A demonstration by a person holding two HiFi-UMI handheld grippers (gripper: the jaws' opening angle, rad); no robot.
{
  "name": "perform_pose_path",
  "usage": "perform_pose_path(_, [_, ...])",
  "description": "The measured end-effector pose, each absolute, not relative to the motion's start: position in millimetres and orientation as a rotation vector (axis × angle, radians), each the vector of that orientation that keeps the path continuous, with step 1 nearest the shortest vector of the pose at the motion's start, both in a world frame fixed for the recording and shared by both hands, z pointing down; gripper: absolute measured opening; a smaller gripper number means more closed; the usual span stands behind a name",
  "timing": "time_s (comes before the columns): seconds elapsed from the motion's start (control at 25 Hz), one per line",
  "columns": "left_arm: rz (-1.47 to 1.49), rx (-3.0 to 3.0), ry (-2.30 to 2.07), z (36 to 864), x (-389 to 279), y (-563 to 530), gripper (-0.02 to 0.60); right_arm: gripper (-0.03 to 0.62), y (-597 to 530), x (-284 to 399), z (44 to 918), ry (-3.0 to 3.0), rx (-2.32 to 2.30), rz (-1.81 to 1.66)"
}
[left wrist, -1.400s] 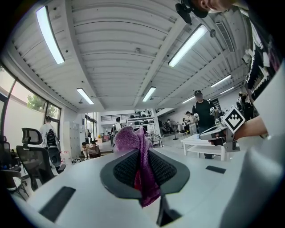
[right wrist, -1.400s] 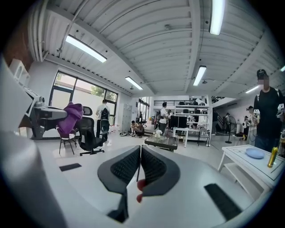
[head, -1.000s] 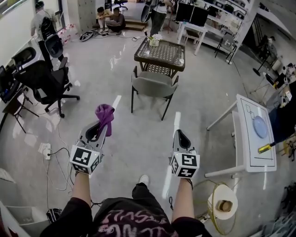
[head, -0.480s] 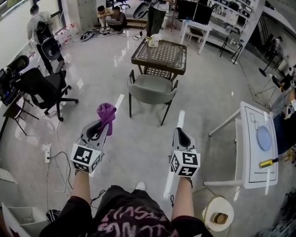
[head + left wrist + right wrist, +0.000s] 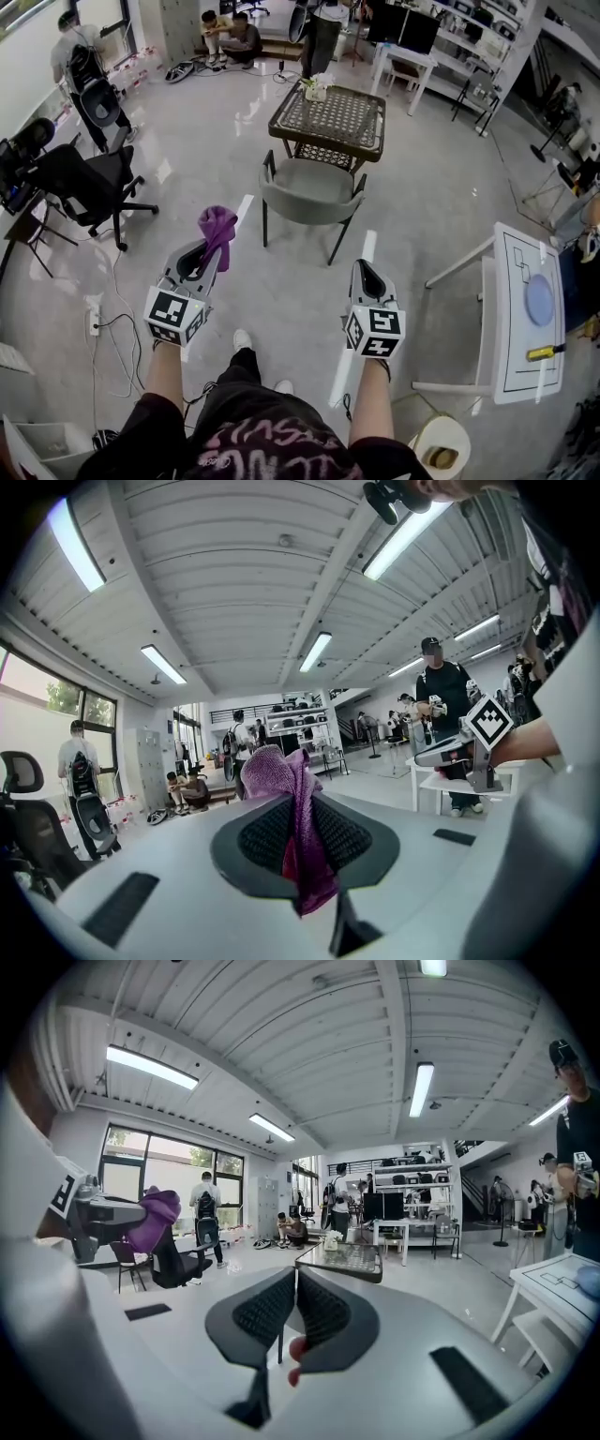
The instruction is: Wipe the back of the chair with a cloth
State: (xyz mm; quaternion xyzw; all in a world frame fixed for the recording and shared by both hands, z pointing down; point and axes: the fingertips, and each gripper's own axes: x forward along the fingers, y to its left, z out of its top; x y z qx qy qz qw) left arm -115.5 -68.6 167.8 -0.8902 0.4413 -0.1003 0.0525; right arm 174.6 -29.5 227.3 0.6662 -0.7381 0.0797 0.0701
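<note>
A grey chair [image 5: 313, 190] with a curved back stands ahead of me on the floor, tucked against a dark wicker-top table [image 5: 329, 115]. My left gripper [image 5: 208, 252] is held up at the left, shut on a purple cloth [image 5: 217, 230] that bunches above the jaws; in the left gripper view the cloth [image 5: 292, 827] hangs down between the pads. My right gripper [image 5: 366, 276] is at the right, shut with nothing in it; its pads meet in the right gripper view [image 5: 292, 1309]. Both grippers are well short of the chair.
A black office chair [image 5: 82, 178] stands at the left, with cables and a power strip [image 5: 94, 310] on the floor. A white table [image 5: 527, 305] with a blue plate is at the right. Several people are at the far end of the room [image 5: 232, 37].
I have stepped forward and a little left; the chair and table sit slightly lower in the head view. Both grippers keep the same pose, and the cloth stays in the left one.
</note>
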Motion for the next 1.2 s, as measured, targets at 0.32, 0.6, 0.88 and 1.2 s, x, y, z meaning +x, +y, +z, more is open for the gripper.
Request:
perform_pose_path(0.32, [-0.285, -2.783, 1.301, 186, -124, -154, 0.066, 0.028, -101, 163, 232, -2.149, 2.023, 0.216])
perform_pose_path(0.6, [-0.286, -2.846, 1.222, 198, -131, -230, 0.066, 0.028, -158, 151, 229, -2.073, 2.070, 0.200])
perform_pose_path(0.88, [-0.284, -2.894, 1.164, 217, -142, -288, 0.066, 0.028, -203, 139, 235, -2.020, 2.110, 0.198])
perform_pose_path(1.2, [-0.287, -2.919, 1.166, 248, -136, -321, 0.066, 0.028, -237, 138, 263, -2.028, 2.065, 0.186])
